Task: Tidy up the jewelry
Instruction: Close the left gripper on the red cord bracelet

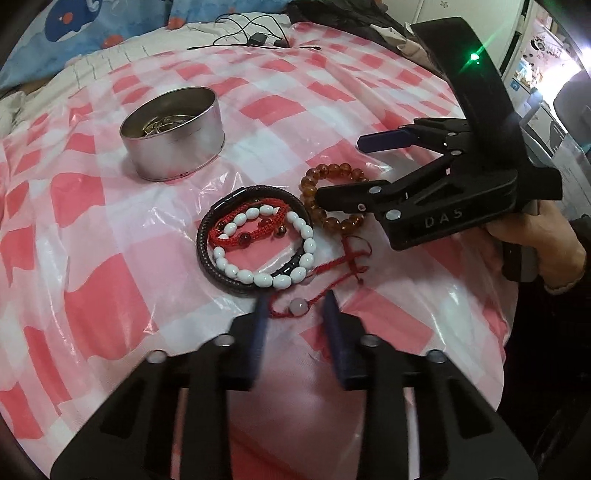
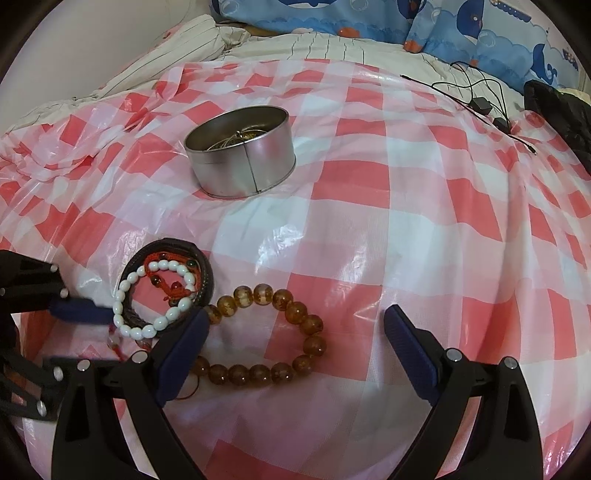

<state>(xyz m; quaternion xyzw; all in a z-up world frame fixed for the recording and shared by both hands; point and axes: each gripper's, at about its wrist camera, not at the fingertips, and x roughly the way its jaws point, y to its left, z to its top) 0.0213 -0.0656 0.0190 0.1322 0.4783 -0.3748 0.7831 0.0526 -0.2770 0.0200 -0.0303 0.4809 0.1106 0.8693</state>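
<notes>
Several bracelets lay bunched near the middle of the cloth: a white bead bracelet and a red cord bracelet rested inside and over a dark braided band, with an amber bead bracelet just beside them. A red string with one pale bead lay between the tips of the left gripper, whose jaws stood apart around it without touching. The right gripper hung wide open over the amber beads, its left finger crossing that loop.

Everything sat on a glossy red-and-white checked plastic sheet spread over a bed, with striped bedding and a blue whale-print pillow behind, plus black cables. Raised letters "DAS" showed on the right gripper's body.

Farther back stood a round metal tin, lidless, holding some metallic pieces too small to make out.
</notes>
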